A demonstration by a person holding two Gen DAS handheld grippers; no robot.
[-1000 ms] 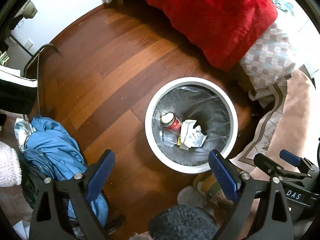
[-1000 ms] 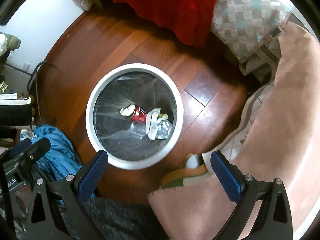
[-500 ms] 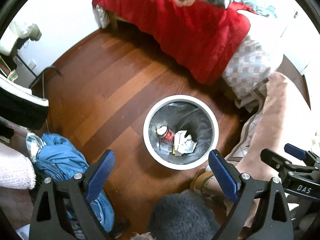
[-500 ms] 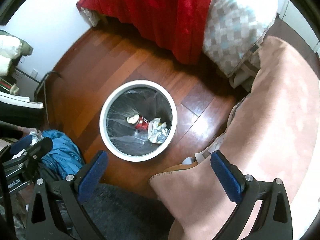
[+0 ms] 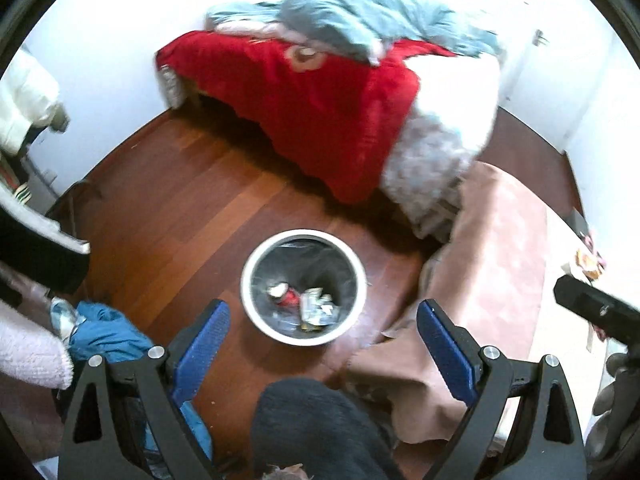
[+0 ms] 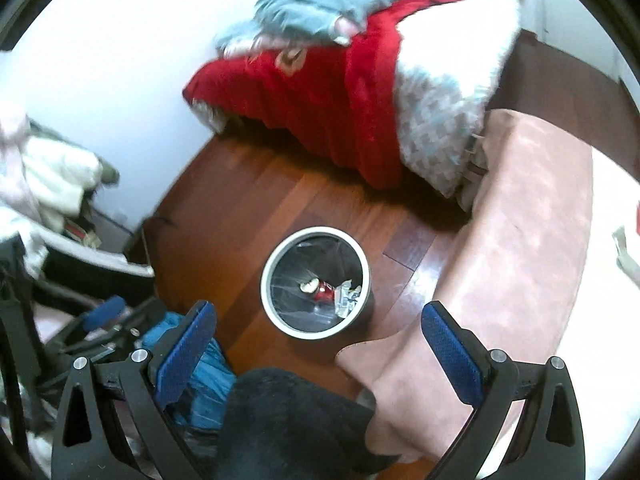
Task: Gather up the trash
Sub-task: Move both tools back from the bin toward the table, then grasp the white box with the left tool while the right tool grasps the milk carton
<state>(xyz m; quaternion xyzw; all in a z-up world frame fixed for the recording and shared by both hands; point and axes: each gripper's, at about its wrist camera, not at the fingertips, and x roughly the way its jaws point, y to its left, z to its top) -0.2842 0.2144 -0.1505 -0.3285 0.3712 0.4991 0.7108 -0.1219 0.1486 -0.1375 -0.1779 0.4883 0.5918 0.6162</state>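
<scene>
A round white-rimmed trash bin with a clear liner stands on the wooden floor; it also shows in the right wrist view. Inside lie a red can and crumpled paper; the can and paper show in the right wrist view too. My left gripper is open and empty, high above the bin. My right gripper is open and empty, also high above it. Small wrappers lie on the pink surface at the far right.
A bed with a red blanket and teal cover stands behind the bin. A pink cloth-covered surface is at the right. Blue clothing lies on the floor at left. A dark fuzzy object is below the grippers.
Both grippers have risen well away from the bin, which now looks much smaller. The views have tilted up to show the bed and walls. Both stay open.
</scene>
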